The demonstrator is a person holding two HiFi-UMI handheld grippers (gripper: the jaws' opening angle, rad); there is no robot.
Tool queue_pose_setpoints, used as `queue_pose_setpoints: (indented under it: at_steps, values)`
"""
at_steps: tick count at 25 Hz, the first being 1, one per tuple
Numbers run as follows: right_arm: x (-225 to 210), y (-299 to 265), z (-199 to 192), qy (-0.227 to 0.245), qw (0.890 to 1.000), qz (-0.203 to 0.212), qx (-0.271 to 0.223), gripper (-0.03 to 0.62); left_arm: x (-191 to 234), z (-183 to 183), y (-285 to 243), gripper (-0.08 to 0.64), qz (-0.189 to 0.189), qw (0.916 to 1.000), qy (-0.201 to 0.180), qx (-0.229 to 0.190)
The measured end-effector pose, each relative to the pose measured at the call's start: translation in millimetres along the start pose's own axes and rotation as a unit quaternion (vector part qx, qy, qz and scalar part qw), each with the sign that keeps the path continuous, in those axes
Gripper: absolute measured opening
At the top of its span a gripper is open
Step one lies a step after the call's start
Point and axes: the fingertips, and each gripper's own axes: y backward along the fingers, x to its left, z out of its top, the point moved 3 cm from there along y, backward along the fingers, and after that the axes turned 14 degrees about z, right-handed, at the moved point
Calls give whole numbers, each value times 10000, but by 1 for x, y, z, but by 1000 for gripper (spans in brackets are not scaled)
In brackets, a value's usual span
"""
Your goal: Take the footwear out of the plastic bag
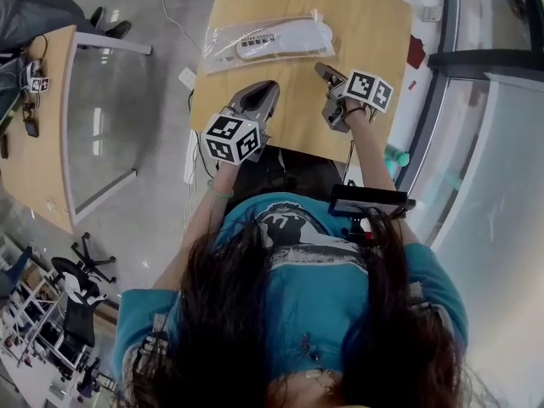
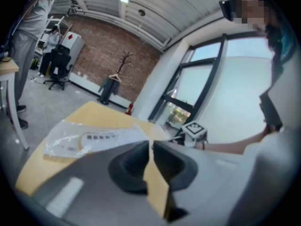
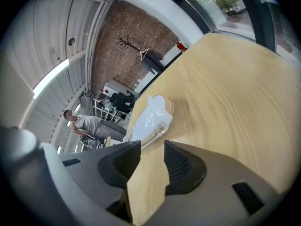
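Both claws are held low over the near part of the bench [image 1: 374, 24], well apart from the plastic bag [image 1: 223, 48]. The left claw [image 2: 150, 145] is pressed together with nothing in it. The right claw [image 3: 151, 150] is spread, and only bare wood is seen between its jaws. The bag is laid flat toward the far side, and the footwear [image 1: 293, 36] — a pale, flat slipper by the look of it — is wholly inside; nothing has yet been taken out.

Several failures can be foreseen. The film looks thin and slick and the wood smooth, so the bag is likely to be pushed along rather than caught if it is met from one side only. If film and slipper are pinched together, both would be lifted as one and nothing would be freed. Which end is open cannot be told, so a pull at the wrong end may be wasted or the film torn. The left claw must also be opened before anything can be pinned by it.

The bench is a light wooden top with rounded corners. Around it are seen a grey floor [image 1: 127, 100], a second table [image 1: 38, 143] and office chairs [image 1: 81, 283]. A brick wall [image 2: 94, 51] with a coat stand [image 2: 123, 62] before it, tall windows [image 2: 202, 86] and a person standing [image 2: 28, 27] are seen further off.
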Motion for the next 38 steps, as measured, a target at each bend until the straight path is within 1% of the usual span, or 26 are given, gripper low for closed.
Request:
queue_pose_setpoints:
  at_steps: [5, 11, 13, 14, 16, 20, 23, 24, 25, 27, 29, 31, 33, 35, 38]
  values:
    - [-20, -18, 18, -324, 9991, -27, -285, 140, 7, 1, -3, 14, 145, 9999, 9, 23]
    - [-35, -32, 20, -641, 9970, -201, -395, 137, 22, -2, 6, 14, 338, 9994, 103, 26]
    - [-38, -34, 21, -828, 9949, -127, -564, 136, 26, -4, 7, 14, 392, 9991, 139, 27]
    - [-39, -34, 22, -972, 9931, -54, -651, 124, 28, -4, 8, 14, 409, 9990, 156, 25]
    - [-39, -37, 21, -1264, 9886, 114, -806, 83, 32, -4, 10, 14, 426, 9989, 178, 25]
    - [-32, -37, 22, -1827, 9755, 502, -1120, 40, 35, -5, 12, 14, 416, 9989, 236, 29]
    - [-24, -33, 20, -2238, 9623, 751, -1351, 26, 33, -9, 10, 18, 355, 9986, 395, 46]
    - [-21, -32, 18, -2347, 9584, 813, -1408, 24, 33, -9, 9, 38, 313, 9984, 459, 71]
    - [-17, -31, 15, -2444, 9550, 859, -1446, 21, 34, -10, 9, 40, 258, 9983, 517, 107]
    - [-8, -30, 6, -2584, 9503, 920, -1476, 20, 36, -13, 7, 73, 128, 9977, 636, 202]
    - [0, -29, -4, -2672, 9474, 969, -1473, 20, 38, -17, 5, 87, 2, 9957, 872, 304]
    - [6, -25, -15, -2732, 9457, 1004, -1445, 20, 41, -23, 2, 101, -128, 9908, 1280, 408]
    - [12, -20, -25, -2786, 9441, 1031, -1430, 20, 43, -31, -2, 124, -268, 9823, 1772, 542]
    - [18, -15, -34, -2874, 9407, 1081, -1440, 19, 46, -40, -5, 149, -389, 9709, 2263, 679]
    - [27, -7, -45, -3052, 9332, 1132, -1520, 18, 55, -57, -5, 174, -433, 9516, 2941, 786]
